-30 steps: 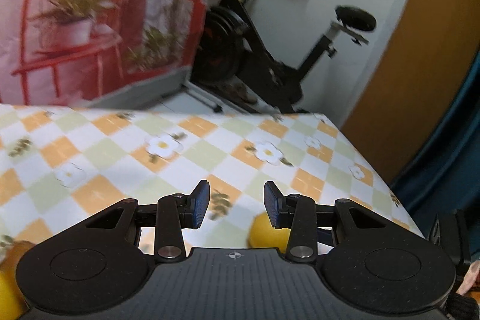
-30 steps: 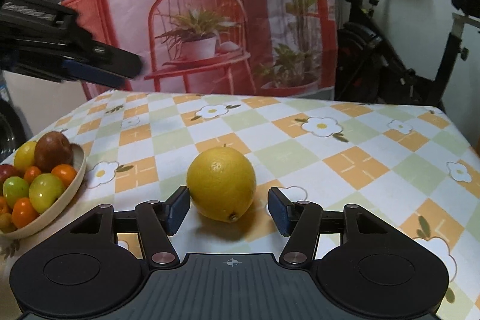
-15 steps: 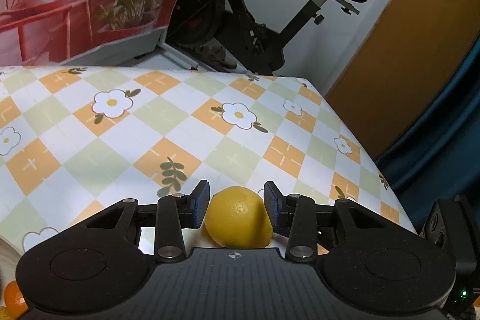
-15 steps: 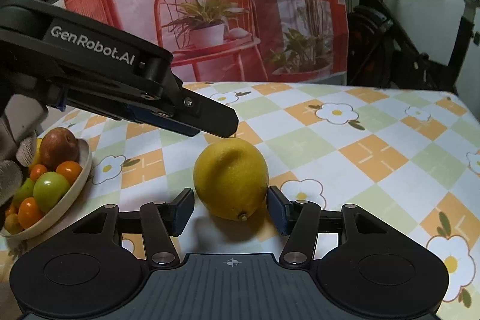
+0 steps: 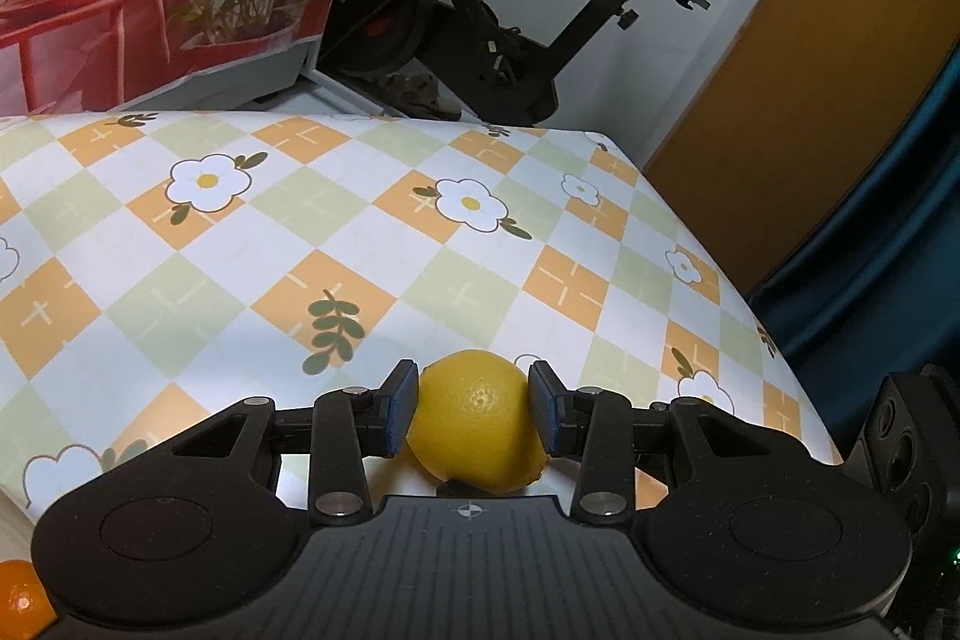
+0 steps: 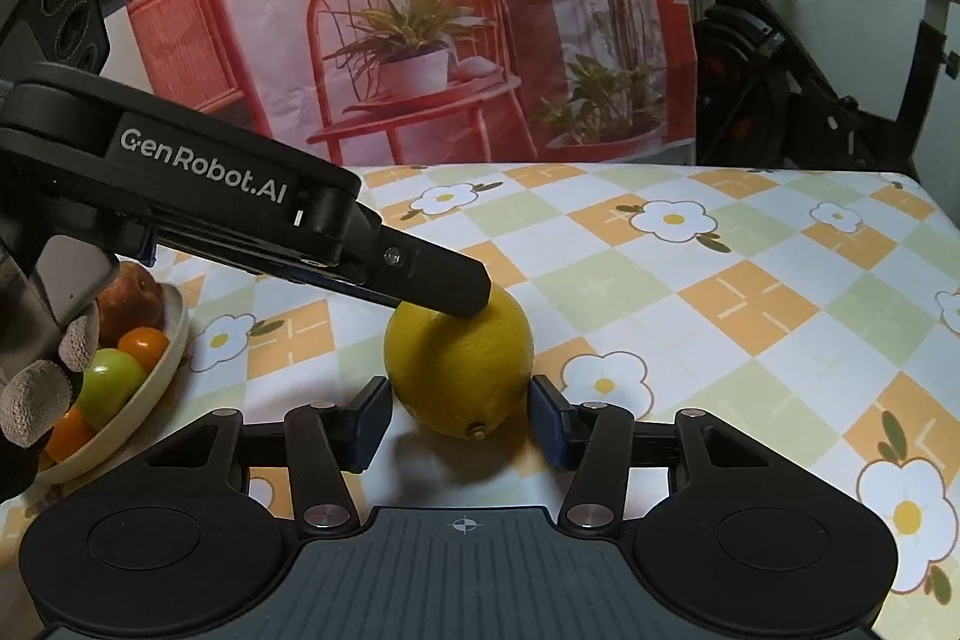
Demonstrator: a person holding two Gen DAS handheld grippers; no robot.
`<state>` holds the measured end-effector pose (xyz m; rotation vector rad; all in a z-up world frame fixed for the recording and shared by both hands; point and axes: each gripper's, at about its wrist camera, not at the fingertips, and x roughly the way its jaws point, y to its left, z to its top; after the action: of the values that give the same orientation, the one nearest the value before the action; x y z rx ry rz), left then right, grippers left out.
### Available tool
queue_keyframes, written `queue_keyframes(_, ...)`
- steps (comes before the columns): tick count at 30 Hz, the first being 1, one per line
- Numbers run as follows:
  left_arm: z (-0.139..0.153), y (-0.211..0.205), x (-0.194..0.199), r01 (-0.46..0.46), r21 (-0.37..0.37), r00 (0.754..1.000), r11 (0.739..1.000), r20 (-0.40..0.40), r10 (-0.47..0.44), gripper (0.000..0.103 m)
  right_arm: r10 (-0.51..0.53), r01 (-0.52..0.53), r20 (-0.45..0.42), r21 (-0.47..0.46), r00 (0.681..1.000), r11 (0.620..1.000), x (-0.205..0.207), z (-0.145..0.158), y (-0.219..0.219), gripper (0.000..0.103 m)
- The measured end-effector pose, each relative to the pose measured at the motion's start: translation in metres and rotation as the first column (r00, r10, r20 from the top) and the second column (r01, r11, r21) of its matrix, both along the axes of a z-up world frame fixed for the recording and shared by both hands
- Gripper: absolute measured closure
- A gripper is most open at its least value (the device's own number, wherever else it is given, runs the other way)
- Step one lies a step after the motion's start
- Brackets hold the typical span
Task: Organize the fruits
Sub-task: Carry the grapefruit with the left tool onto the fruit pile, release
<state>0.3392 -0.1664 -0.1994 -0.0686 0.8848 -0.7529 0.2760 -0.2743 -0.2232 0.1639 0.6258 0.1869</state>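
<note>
- A pale bowl (image 6: 159, 358) stands at the left edge of the surface (image 6: 750, 292). It holds a brown-red round fruit, a green one and several small orange ones; more may lie behind the gloved hand (image 6: 42, 376) in front of it.
- The lemon (image 6: 459, 364) is outside the bowl, on the checked flower cloth just right of it and between both pairs of tongs.
- The left tongs (image 5: 474, 403) stand either side of the lemon with their blue pads at its flanks; whether they press or only touch I cannot tell.
- The right tongs (image 6: 459, 415) are closing, with the lemon between them: the right pad is at the skin, the left pad shows a sliver of gap.
- A second ago the left tongs were higher and only the lemon's top showed behind them; now they have come down over it. In the right view they have come in from the upper left to lie on the fruit.
- White lettering on the left tool reads "GenRobot.AI".
</note>
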Motion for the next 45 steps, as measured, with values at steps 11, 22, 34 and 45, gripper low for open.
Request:
queue_keyframes(11, 0.009, 0.021, -0.014, 0.000, 0.005, 1.000, 1.000, -0.003, 0.000, 0.060, 0.080, -0.079, 0.060, -0.029, 0.995, 0.996, -0.014, 0.005, 0.016, 0.057)
queue_keyframes(22, 0.048, 0.096, -0.028, -0.084, 0.013, 0.995, 0.996, 0.049, 0.084, 0.060, 0.189, -0.191, 0.125, 0.004, 0.974, 0.982, -0.007, 0.041, 0.085, 0.057)
queue_keyframes(34, 0.062, 0.181, -0.042, -0.210, 0.024, 0.976, 0.977, 0.062, 0.208, 0.060, 0.358, -0.358, 0.097, -0.022, 0.928, 0.933, 0.017, 0.061, 0.179, 0.057)
queue_keyframes(45, 0.037, 0.205, -0.041, -0.239, -0.006, 0.971, 0.971, 0.010, 0.239, 0.063, 0.381, -0.376, 0.054, -0.087, 0.923, 0.923, 0.013, 0.055, 0.213, 0.060)
